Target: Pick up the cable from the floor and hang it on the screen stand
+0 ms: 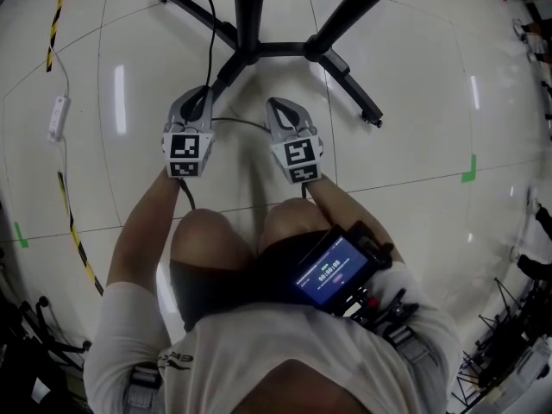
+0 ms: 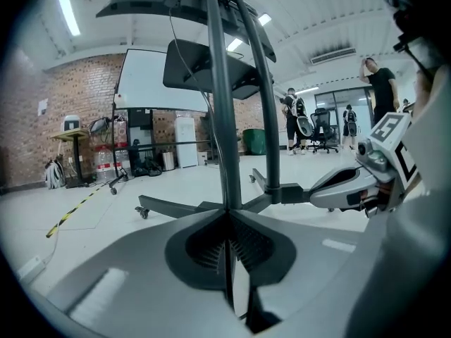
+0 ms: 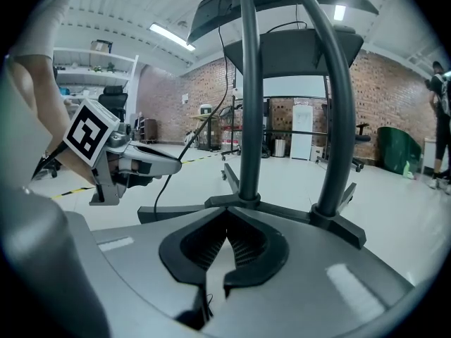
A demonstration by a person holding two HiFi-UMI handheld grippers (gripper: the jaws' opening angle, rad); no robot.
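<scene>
Cable above glossy white floor, brick walls

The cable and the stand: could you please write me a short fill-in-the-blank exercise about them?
1. The left gripper and the right gripper both have their jaws ____ on the cable.
2. The stand rests on the ____.
3. In the head view, the stand's base lies just beyond the tips of both ____.
Missing words: shut; floor; grippers.
</scene>
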